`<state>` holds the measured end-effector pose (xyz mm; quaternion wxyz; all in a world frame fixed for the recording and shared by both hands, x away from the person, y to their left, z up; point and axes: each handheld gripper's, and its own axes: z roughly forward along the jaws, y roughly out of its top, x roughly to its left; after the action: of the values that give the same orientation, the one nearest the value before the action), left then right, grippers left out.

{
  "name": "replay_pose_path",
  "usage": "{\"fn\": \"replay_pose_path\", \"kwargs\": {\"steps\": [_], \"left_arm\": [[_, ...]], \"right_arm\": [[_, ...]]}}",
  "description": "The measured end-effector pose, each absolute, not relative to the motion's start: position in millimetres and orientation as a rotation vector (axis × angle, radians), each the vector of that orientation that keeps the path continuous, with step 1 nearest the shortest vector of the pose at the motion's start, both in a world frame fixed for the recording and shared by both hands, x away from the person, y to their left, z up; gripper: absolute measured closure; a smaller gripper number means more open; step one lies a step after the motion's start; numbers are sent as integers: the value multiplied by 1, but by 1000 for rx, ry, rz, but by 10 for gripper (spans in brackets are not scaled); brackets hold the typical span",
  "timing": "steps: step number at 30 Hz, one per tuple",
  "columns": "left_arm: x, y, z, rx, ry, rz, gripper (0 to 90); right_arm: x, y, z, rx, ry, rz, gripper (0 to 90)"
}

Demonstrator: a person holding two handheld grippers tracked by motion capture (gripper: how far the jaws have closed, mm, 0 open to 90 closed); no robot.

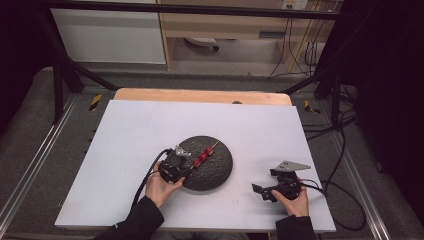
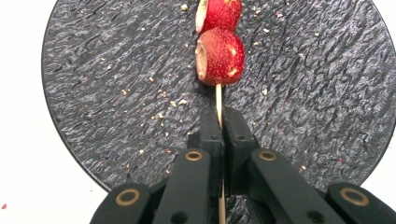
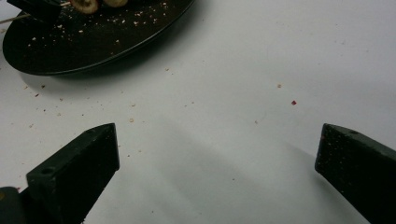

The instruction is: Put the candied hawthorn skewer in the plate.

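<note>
A round black slate plate (image 1: pixel 220 172) lies near the middle of the white table. Over it is a wooden skewer (image 1: pixel 214 145) threaded with red fruit pieces (image 1: pixel 202 157). My left gripper (image 1: pixel 186 169) is at the plate's left rim, shut on the skewer's bare end. In the left gripper view the stick (image 2: pixel 219 100) runs up between the closed jaws to the red fruit (image 2: pixel 222 56) above the plate (image 2: pixel 116 84). My right gripper (image 1: pixel 262 192) rests low at the front right, open with nothing between its jaws. The right gripper view has the plate (image 3: pixel 116 44) at top left.
Crumbs and red flecks (image 3: pixel 293 102) are scattered on the white table (image 1: pixel 135 130). A wooden strip (image 1: pixel 200 95) borders the far edge. Black frame legs (image 1: pixel 60 85) and cables (image 1: pixel 345 200) flank the table.
</note>
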<state>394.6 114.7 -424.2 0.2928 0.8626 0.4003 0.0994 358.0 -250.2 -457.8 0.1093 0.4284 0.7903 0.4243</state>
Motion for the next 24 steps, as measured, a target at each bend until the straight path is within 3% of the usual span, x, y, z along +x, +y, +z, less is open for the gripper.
{"fn": "replay_pose_path", "kwargs": {"steps": [8, 24], "left_arm": [[392, 120, -420, 2299, 998, 251, 707], [382, 161, -406, 2256, 879, 238, 164]], "right_arm": [[357, -250, -458, 1266, 2323, 1250, 5], [358, -250, -458, 1262, 2318, 1255, 5]]}}
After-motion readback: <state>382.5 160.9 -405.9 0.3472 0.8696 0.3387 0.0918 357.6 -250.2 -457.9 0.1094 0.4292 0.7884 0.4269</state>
